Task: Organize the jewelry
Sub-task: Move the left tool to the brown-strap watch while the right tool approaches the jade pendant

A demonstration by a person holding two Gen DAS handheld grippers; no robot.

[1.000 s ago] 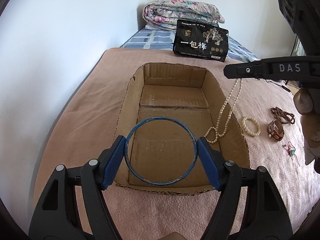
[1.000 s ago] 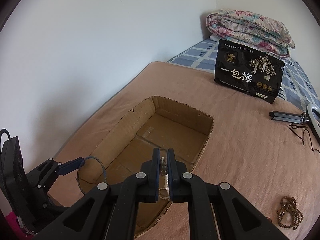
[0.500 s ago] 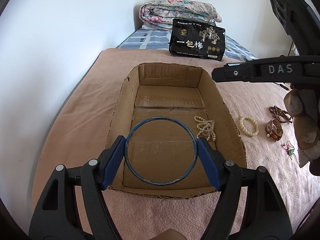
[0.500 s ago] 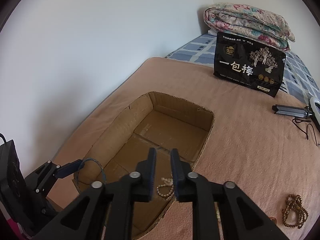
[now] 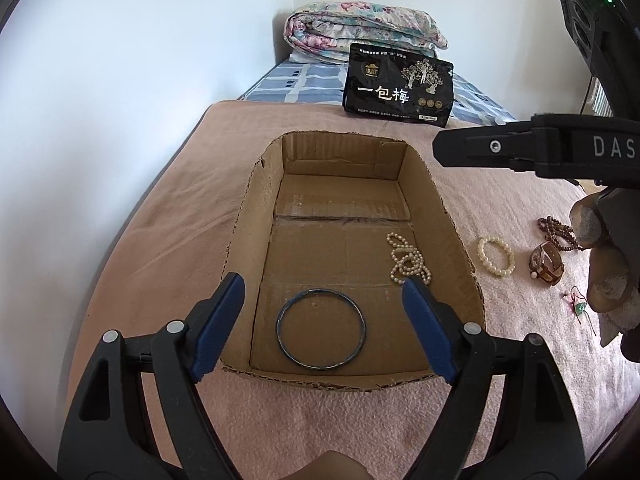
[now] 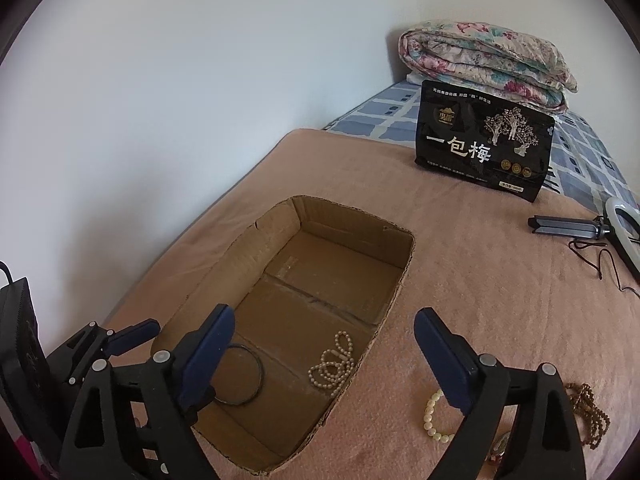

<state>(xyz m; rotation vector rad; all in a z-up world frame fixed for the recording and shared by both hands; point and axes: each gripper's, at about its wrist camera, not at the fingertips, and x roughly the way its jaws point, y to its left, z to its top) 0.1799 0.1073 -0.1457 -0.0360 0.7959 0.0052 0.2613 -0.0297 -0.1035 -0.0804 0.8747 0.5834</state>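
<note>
Both pairs of jaws had just been opening and stood wide apart with nothing between them. The left gripper hung over the near end of the box, and the bangle lay flat on the box floor just below and between its fingers, touching neither. The right gripper hung over the box's right wall, with the pearl necklace in a loose heap on the floor under its gap, close against that wall.

Outside the box, to its right on the blanket, lay the pearl bracelet, nearest the wall, then the watch and the brown beads beyond it, with a small trinket nearer the camera.

All four lay on the right hand's side, so the right gripper looked the nearer for the next pick, probably the bracelet, lying flat just beside its right finger in the right wrist view.
</note>
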